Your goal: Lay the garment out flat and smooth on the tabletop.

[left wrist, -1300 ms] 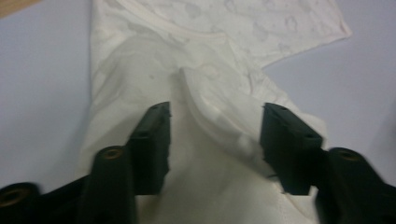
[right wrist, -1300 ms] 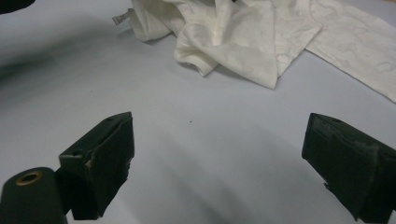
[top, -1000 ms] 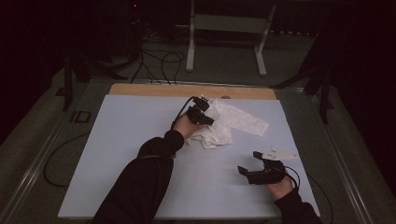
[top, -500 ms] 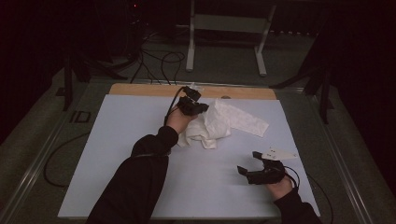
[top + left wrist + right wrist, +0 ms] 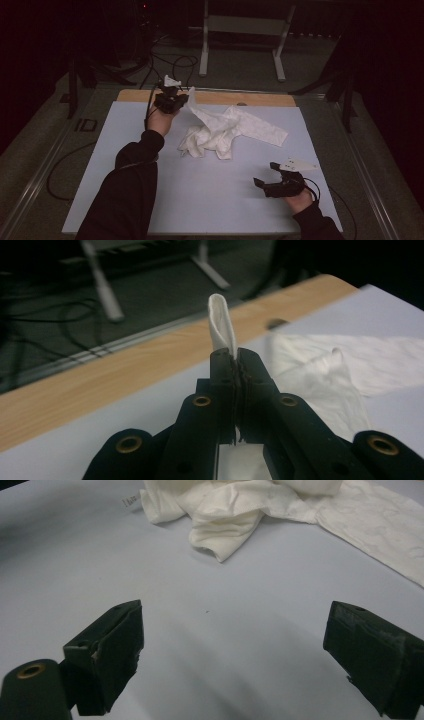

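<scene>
Cloth (image 5: pixel 221 322) edge pinched in left gripper (image 5: pixel 236 357); grip point hidden between jaws

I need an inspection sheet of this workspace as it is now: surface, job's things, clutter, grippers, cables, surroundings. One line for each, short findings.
Surface: pale blue mat on the table, wooden strip along the far edge.
Job's things: white cloth, crumpled, one corner lifted.
Clutter: nothing seen.
Grippers: left gripper shut on the cloth corner; right gripper open, apart from the cloth.
Cables: black cables on the floor beyond the table.
Surroundings: dark room, white metal stand behind.
</scene>
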The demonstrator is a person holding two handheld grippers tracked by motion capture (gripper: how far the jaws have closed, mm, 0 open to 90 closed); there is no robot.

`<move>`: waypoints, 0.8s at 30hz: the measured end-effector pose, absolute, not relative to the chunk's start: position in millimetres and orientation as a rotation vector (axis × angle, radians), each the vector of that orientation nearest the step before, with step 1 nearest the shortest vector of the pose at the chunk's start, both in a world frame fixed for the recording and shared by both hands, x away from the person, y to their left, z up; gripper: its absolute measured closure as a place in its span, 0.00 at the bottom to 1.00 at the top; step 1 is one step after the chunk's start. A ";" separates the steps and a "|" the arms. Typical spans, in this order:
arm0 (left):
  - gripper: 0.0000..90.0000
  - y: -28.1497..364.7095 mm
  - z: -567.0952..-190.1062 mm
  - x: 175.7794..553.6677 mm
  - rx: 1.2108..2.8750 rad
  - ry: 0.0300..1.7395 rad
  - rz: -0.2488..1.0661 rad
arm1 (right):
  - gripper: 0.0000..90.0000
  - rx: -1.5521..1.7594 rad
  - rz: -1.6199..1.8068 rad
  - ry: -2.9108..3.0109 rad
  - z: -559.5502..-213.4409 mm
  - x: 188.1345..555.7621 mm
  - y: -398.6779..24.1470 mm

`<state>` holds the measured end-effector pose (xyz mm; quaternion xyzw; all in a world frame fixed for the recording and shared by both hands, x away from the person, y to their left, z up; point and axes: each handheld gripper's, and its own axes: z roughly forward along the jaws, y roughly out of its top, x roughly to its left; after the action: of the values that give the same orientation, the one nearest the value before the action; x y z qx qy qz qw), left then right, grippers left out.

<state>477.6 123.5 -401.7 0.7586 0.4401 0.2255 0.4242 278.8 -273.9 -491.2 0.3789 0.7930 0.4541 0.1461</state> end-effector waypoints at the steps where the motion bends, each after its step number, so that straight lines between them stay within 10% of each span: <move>1: 0.97 129.0 -401.3 477.0 1.887 1.113 0.587 | 0.10 1.091 1.308 2.283 -491.2 278.8 -273.9; 13: 0.97 211.9 -424.0 458.1 1.798 1.298 0.766 | 0.10 1.089 1.302 2.295 -492.7 280.7 -271.7; 24: 0.96 235.4 -490.2 413.8 1.720 1.523 0.650 | 0.10 1.093 1.301 2.299 -492.4 281.3 -268.8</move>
<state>413.8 235.4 -490.2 0.6698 0.5931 0.2530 0.3683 281.3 -268.8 -492.4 0.3784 0.7962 0.4506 0.1410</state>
